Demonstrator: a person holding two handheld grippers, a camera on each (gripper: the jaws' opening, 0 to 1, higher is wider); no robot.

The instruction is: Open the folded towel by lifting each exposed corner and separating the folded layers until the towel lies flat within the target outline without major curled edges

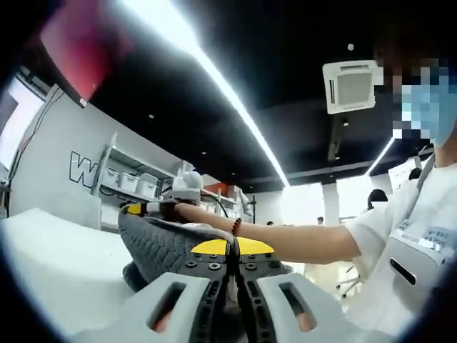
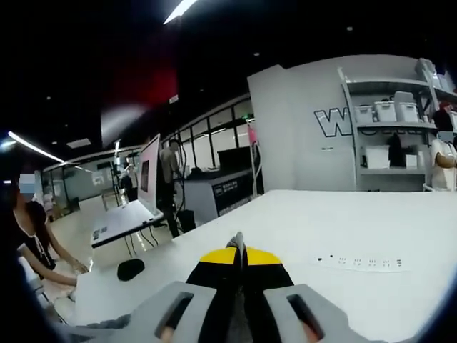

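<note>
The grey textured towel (image 1: 166,241) hangs lifted above the white table (image 1: 50,261), stretched between both grippers. My left gripper (image 1: 233,249) has its yellow-tipped jaws pressed together, with towel cloth showing in the slit between them. In the left gripper view the right gripper (image 1: 146,209), held by a hand, pinches the towel's far upper corner. In the right gripper view the right gripper (image 2: 239,251) is shut, with a thin grey sliver of towel (image 2: 239,239) sticking out between the tips, above the white table (image 2: 307,221).
A white power strip (image 2: 364,263) lies on the table to the right. A small black object (image 2: 131,269) sits near the table's left edge, with a monitor (image 2: 148,175) beyond. Shelves with bins (image 2: 391,118) line the wall. A person's arm (image 1: 300,239) reaches across; other people stand around.
</note>
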